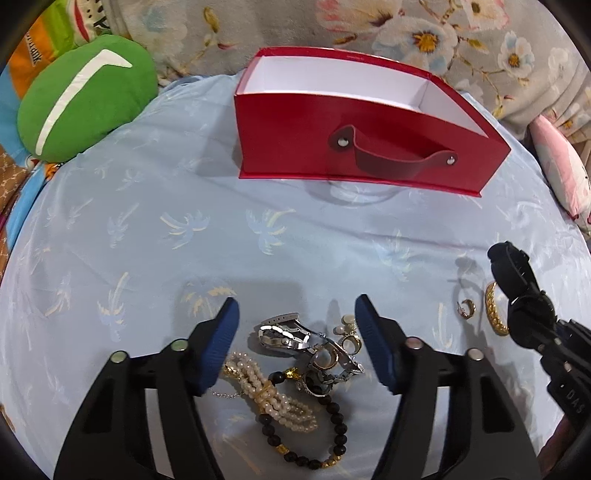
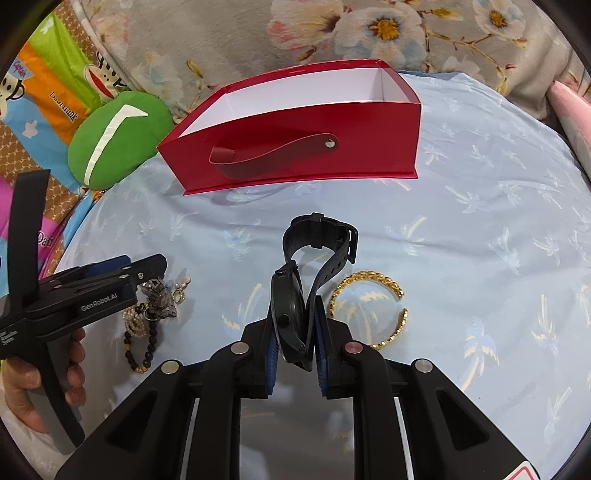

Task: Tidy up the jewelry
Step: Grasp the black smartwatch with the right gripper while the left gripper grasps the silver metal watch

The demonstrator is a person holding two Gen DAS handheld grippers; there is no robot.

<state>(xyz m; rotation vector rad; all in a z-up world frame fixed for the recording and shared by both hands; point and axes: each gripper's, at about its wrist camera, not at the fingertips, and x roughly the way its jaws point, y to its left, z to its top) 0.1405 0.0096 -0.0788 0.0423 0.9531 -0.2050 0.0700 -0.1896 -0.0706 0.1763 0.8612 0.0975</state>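
Black watch (image 2: pixel 295 295) pinched by its case between the blue pads (image 2: pixel 320 350) of the right gripper (image 2: pixel 293 354), held on edge with the strap looping up and forward, buckle end toward the red box (image 2: pixel 295 147). Raised off the pale blue cloth (image 2: pixel 480 221), as far as the right wrist view lets one judge. Gold bangle (image 2: pixel 369 310) flat on the cloth just right of the pinched watch, its gap facing right. Seen from the left wrist view, right gripper (image 1: pixel 517 306) angled in from the right edge, with a small gold earring (image 1: pixel 466 308) lying just left of the bangle (image 1: pixel 495 308).

Left gripper (image 1: pixel 295 343) spread wide, hanging low over the jewelry pile with a finger on either side: silver watch (image 1: pixel 284 334) near the fingertips, pearl bracelet (image 1: pixel 273 398) and black bead bracelet (image 1: pixel 332 435) closer to the camera, pearl-set rings (image 1: pixel 347 332) beside the right finger. No pad seen touching any piece. Held by a bare hand (image 2: pixel 33 384) wrapped around the handle, tool body roughly level.

Box open at the top, white inside, strap handle on its near face, standing well beyond both grippers at the far side of the cloth. Wide bare cloth between pile and box. Green cushion (image 1: pixel 81 99) beyond the cloth's left edge, floral fabric (image 1: pixel 406 29) behind the box.
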